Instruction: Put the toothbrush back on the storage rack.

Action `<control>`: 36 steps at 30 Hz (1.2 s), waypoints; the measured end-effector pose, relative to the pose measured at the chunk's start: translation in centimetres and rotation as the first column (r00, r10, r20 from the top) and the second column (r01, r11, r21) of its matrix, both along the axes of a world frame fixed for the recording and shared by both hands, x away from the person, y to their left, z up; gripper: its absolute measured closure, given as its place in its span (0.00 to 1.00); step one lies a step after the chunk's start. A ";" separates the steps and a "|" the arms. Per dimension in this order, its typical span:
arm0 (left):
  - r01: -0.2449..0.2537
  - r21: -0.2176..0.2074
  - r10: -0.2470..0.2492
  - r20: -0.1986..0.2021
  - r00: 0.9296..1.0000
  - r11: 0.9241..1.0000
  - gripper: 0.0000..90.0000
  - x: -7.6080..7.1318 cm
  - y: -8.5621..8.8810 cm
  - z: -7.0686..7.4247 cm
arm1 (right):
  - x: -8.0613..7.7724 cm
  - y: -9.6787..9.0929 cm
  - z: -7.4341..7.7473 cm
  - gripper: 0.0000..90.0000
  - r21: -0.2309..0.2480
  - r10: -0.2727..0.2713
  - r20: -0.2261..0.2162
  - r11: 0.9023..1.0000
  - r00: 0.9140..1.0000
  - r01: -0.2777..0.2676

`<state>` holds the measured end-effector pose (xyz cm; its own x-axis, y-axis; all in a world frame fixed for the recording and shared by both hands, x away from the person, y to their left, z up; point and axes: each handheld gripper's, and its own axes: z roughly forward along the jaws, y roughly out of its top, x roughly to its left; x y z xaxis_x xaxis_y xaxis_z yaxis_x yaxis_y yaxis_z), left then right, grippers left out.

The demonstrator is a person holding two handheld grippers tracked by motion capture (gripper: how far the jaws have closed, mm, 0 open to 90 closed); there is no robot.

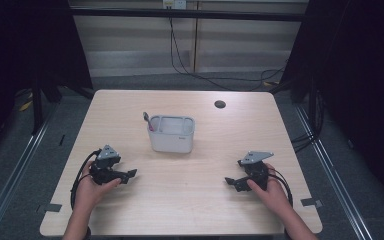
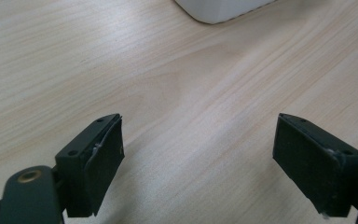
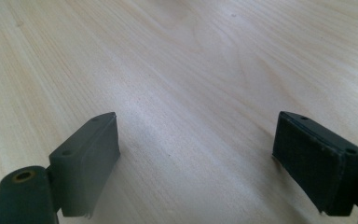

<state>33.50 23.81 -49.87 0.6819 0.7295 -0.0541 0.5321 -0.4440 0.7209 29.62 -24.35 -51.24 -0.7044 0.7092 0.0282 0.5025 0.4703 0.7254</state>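
Your left gripper (image 1: 128,174) and right gripper (image 1: 231,181) both rest low on the tabletop (image 1: 130,107) toward its near edge, left and right of centre, each with its fingers (image 2: 98,163) spread wide and nothing but bare wood between them. The white divided pen holder (image 1: 172,134) stands at the middle of the tabletop, well apart from both grippers and farther from you, with a pink-tipped pen (image 1: 147,120) leaning in its left compartment. A dark round cable hole (image 1: 220,104) sits near the far edge, and nothing lies between your fingers and the holder.

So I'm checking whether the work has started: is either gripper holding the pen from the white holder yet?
No, the left gripper and right gripper rest open on the table, while the pen stands in the white holder.
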 end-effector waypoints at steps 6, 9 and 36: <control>0.004 0.019 -0.004 -0.009 1.000 1.000 0.18 0.0 -0.1 -0.3 | 0.0 0.0 0.0 0.15 0.000 0.000 0.000 1.000 1.000 0.000; 0.007 0.025 -0.007 -0.012 1.000 1.000 0.18 0.0 -0.1 -0.5 | 0.0 0.0 0.0 0.15 0.000 0.000 0.000 1.000 1.000 0.000; 0.027 0.034 -0.028 0.027 0.999 0.999 0.12 0.1 0.0 -1.1 | 0.0 0.0 0.0 0.15 0.000 0.000 0.000 1.000 1.000 0.000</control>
<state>33.57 23.78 -51.01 0.7027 0.7114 -0.0108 0.4996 -0.4826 0.7194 29.62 -24.35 -51.24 -0.7045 0.7092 0.0279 0.5024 0.4706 0.7254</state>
